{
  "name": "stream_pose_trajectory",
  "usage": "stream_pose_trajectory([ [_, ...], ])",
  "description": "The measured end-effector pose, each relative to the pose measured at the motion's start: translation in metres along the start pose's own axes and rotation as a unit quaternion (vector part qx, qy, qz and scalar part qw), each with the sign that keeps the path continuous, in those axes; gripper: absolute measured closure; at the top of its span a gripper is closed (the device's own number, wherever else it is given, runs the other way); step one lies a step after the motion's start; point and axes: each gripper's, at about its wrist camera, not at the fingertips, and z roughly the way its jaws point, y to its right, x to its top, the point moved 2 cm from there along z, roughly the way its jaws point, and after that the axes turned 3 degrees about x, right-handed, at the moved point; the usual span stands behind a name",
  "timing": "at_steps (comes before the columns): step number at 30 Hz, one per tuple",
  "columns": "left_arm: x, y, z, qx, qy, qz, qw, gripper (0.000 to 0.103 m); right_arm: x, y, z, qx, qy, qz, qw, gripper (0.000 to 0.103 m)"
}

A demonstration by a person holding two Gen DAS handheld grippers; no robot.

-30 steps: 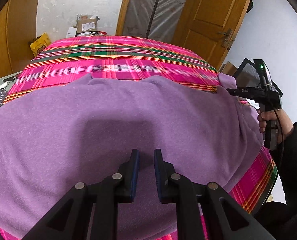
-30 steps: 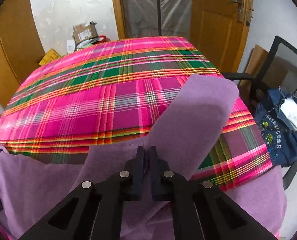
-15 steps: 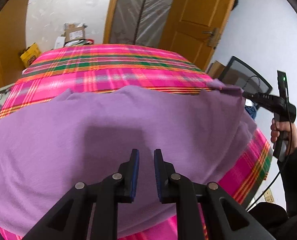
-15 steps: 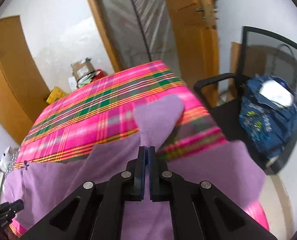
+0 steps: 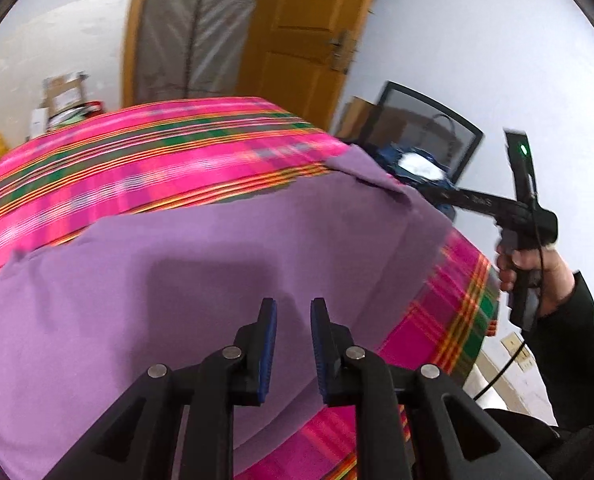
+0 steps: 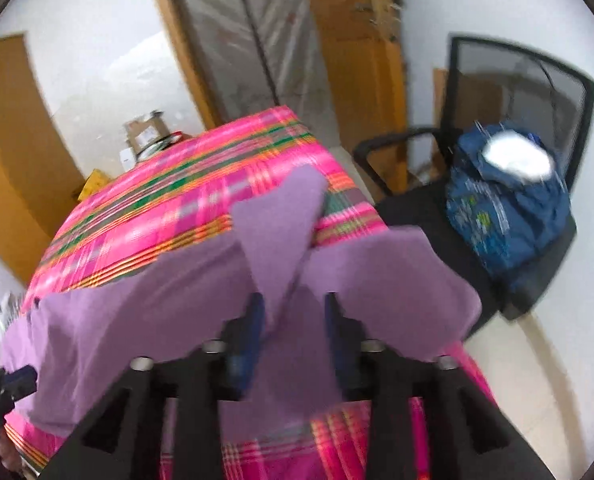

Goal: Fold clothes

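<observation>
Jaws on the right gripper (image 6: 293, 308) are opening, a purple sleeve flap sitting loose between them, pads not pressing. Left gripper (image 5: 293, 320) jaws are opening too, narrow gap, nothing between, hovering over the purple garment (image 5: 201, 272). Both are pointing down at a slant. A hand (image 5: 537, 276) in a dark sleeve is gripping the right handle off the bench's right edge. Garment is lying flat on the plaid-covered bench (image 5: 145, 168), long axis running left-right along the near edge, sleeve (image 6: 281, 216) pointing away.
</observation>
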Motion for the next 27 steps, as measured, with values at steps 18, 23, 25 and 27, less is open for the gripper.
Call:
stream_pose_trajectory([
  [18, 0.013, 0.058, 0.075, -0.039, -0.056, 0.070, 0.9953, 0.080, 0.030, -0.039, 0.098, -0.017, -0.076, -0.180, 0.981, 0.069],
  [23, 0.011, 0.064, 0.083, -0.025, -0.058, 0.087, 0.9942, 0.078, 0.035, -0.028, 0.094, -0.019, -0.063, -0.158, 0.985, 0.096],
  [25, 0.010, 0.068, 0.084, -0.015, -0.053, 0.100, 0.9935, 0.078, 0.038, -0.019, 0.086, -0.015, -0.052, -0.134, 0.990, 0.097],
  [27, 0.009, 0.071, 0.084, -0.005, -0.050, 0.113, 0.9923, 0.078, 0.041, -0.008, 0.075, -0.009, -0.038, -0.107, 0.994, 0.097],
])
